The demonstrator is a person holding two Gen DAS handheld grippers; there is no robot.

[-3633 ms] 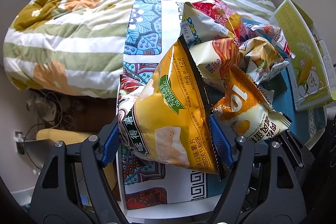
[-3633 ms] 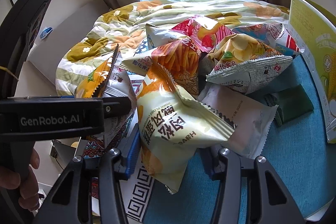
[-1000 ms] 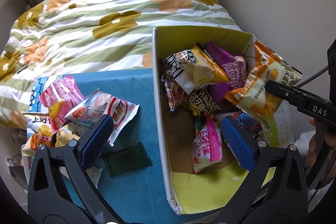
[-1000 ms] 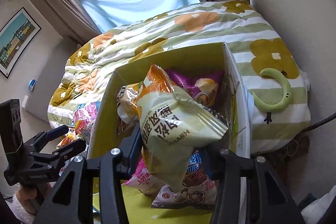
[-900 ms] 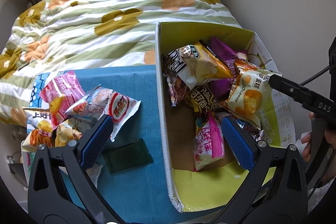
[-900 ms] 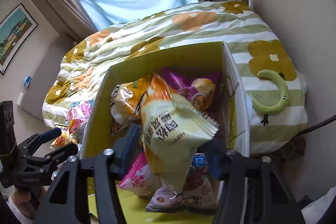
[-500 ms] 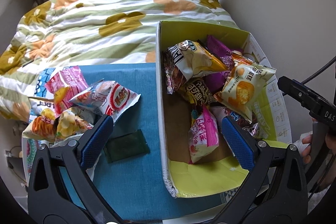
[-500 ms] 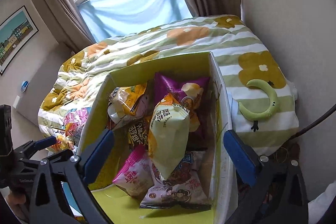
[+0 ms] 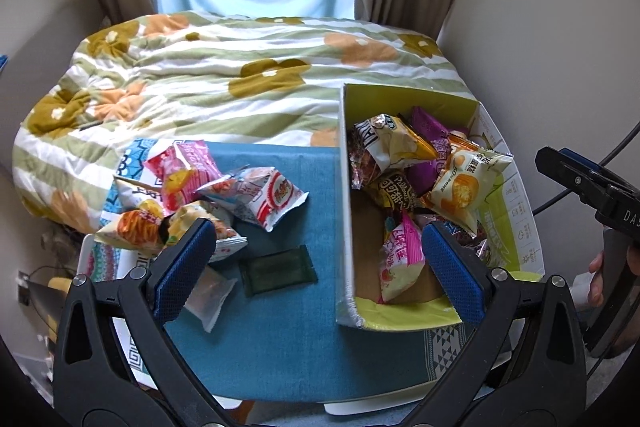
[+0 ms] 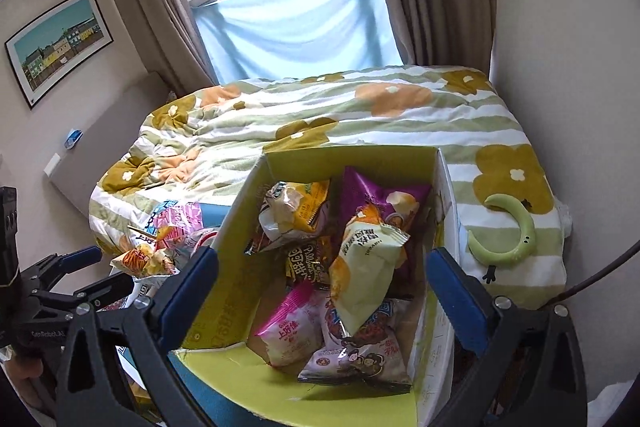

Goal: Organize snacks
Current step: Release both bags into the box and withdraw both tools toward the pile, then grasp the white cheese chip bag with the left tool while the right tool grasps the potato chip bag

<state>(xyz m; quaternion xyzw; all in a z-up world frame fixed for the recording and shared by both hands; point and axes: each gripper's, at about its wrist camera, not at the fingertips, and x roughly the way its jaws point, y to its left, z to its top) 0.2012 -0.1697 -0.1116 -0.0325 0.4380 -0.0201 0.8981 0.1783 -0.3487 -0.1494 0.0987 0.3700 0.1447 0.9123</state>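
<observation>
Both hand-held grippers wide and empty, left, right, crinkly foil snack packets heaped in cardboard box

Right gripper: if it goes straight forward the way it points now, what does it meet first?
Most likely the pale snack bag lying on top of the pile inside the yellow box. It sits between the open right gripper fingers' line; exact depth is unclear.

You can read "GenRobot.AI" on the left gripper body, low at the left edge of the right wrist view. "DAS" shows on the right gripper. The snack bags carry print too small to read reliably.
</observation>
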